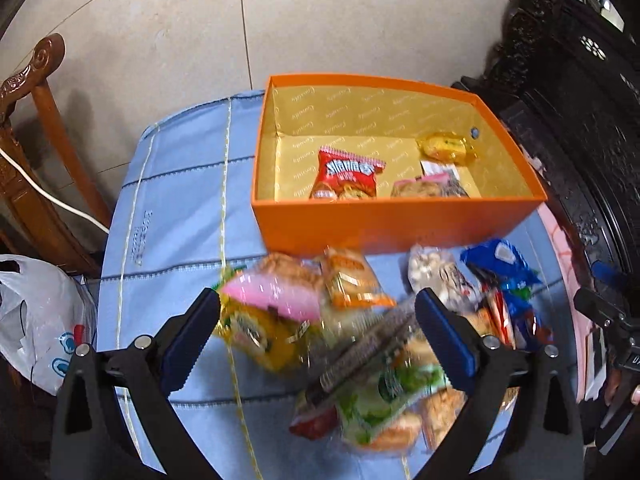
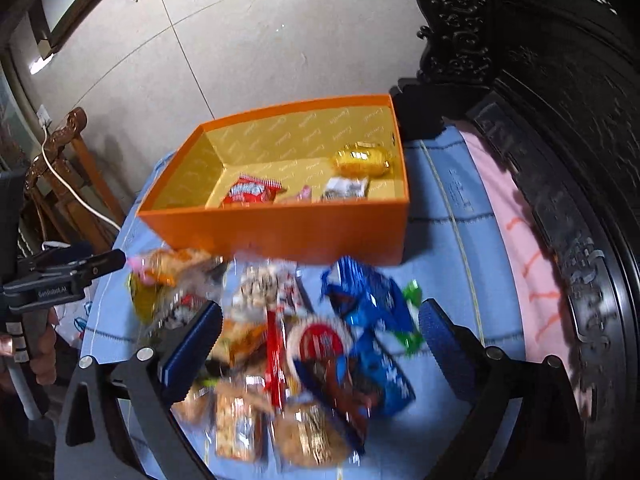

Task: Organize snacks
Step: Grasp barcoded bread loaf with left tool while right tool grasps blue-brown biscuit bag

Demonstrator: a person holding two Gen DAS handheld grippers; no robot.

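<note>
Hovering over the snack pile (image 1: 360, 340) on the blue checked cloth (image 1: 180, 208), both tongs are spread wide and hold nothing. Left gripper (image 1: 318, 320) frames a pink-and-yellow pack (image 1: 268, 308) beside its left finger and a green-labelled pack (image 1: 384, 392) lower right; nothing is pinched. Right gripper (image 2: 320, 334) frames a round red-lidded item (image 2: 320, 344) and a thin red stick pack (image 2: 274, 360), with blue wrappers (image 2: 368, 304) just inside its right finger; also empty.

Orange box (image 1: 384, 220) sits at the far side of the cloth, open, gold-lined. It already has a red bag (image 1: 346, 176), a gold-wrapped piece (image 1: 446, 148) at the far right and two or three small packs along the near wall. The left half of the floor is bare.

Judgement: step is picking the next snack, roughly a quarter done. Best to single out one pack at the pile edge, e.g. the pink-and-yellow one, close across its short side and lift straight up so neighbours don't drag. Crinkly film slips, so grip the body, not a loose seam. Drop it in the bare left half.

Writing: the gold lining carries a repeated script word, too small to read. Red bag has white lettering, unreadable. Cloth has a small printed tag, illegible. Left tool's body, seen from the right wrist view, reads roughly "GenRobot.AI". Pile is motion-blurred.
</note>
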